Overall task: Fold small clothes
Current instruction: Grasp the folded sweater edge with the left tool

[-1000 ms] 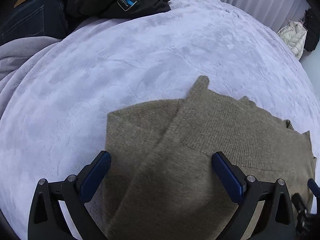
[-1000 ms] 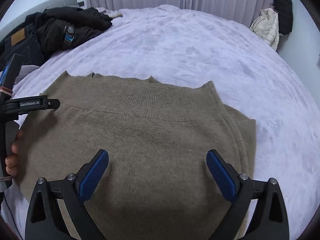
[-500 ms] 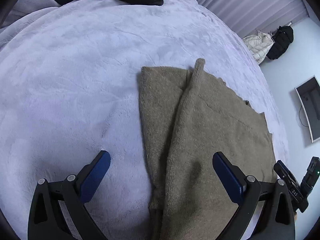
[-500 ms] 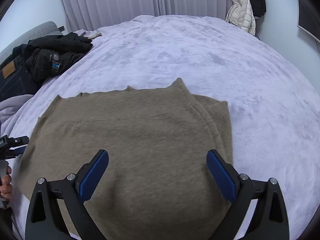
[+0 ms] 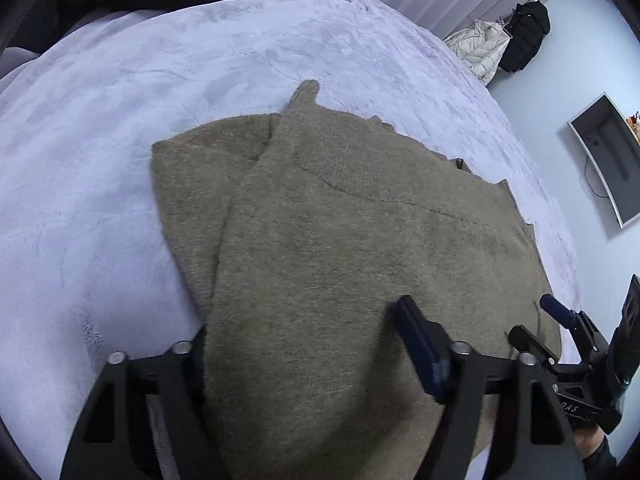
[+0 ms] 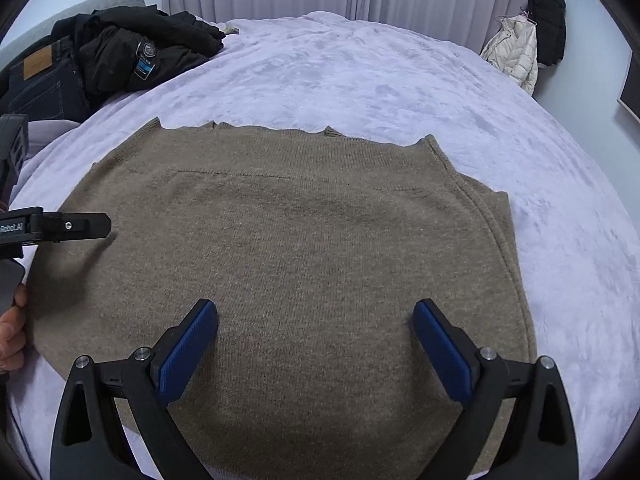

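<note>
From your left wrist, the olive sweater (image 5: pixel 360 248) lies flat on the bed (image 5: pixel 100 200), toward the near edge, one sleeve already folded across its back. Your left gripper (image 5: pixel 304 344) sits over the sweater's near left edge with its jaws closing; knit lies between the fingers, the left one tucked at the cloth's edge, but the pads do not yet look pressed on it. From your right wrist, the right gripper (image 6: pixel 316 340) hovers over the sweater's near middle, fingers wide apart and holding nothing. The sweater's ribbed edge runs across the bed's far side, so the next fold likely goes away from you, and your left hand (image 6: pixel 12 336) is the one nearer an edge.
</note>
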